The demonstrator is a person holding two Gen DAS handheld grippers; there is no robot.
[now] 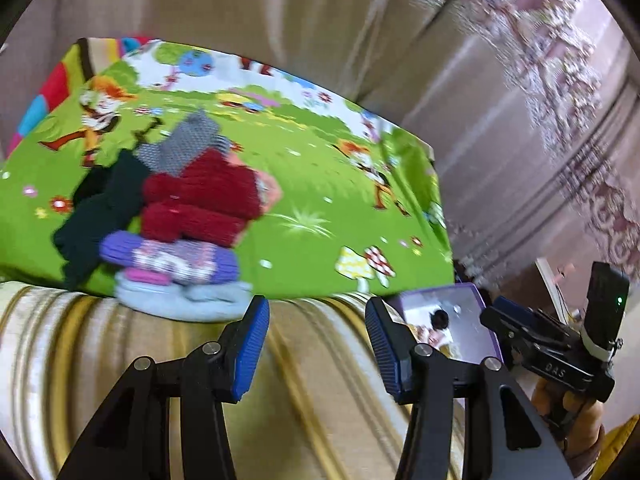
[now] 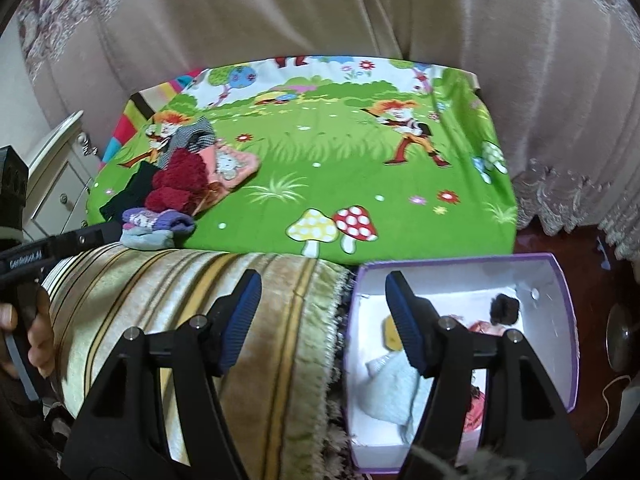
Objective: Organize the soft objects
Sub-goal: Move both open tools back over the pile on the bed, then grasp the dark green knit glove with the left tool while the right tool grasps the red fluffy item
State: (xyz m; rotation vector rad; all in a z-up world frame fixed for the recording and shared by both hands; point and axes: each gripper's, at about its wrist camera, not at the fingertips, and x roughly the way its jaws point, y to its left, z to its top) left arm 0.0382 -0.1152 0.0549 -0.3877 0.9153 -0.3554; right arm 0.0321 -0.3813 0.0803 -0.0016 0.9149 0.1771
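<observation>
A pile of soft things lies on the green cartoon sheet (image 1: 320, 184): a dark red knit (image 1: 200, 200), a purple patterned sock (image 1: 172, 258), a pale blue piece (image 1: 180, 296), a dark green one (image 1: 100, 208) and a grey checked cloth (image 1: 188, 140). My left gripper (image 1: 316, 312) is open and empty over the striped blanket, just right of the pile. In the right wrist view the pile (image 2: 176, 184) is far left. My right gripper (image 2: 324, 284) is open and empty above the edge of a purple box (image 2: 560, 320), which holds a pale blue sock (image 2: 392, 384), a black item (image 2: 504, 308) and a yellow one (image 2: 390, 334).
A beige striped blanket (image 2: 200, 320) with a fringe covers the near edge of the bed. Beige curtains (image 2: 320, 12) hang behind. A white nightstand (image 2: 60, 168) stands at the left. Dark floor (image 2: 600, 280) lies to the right of the box.
</observation>
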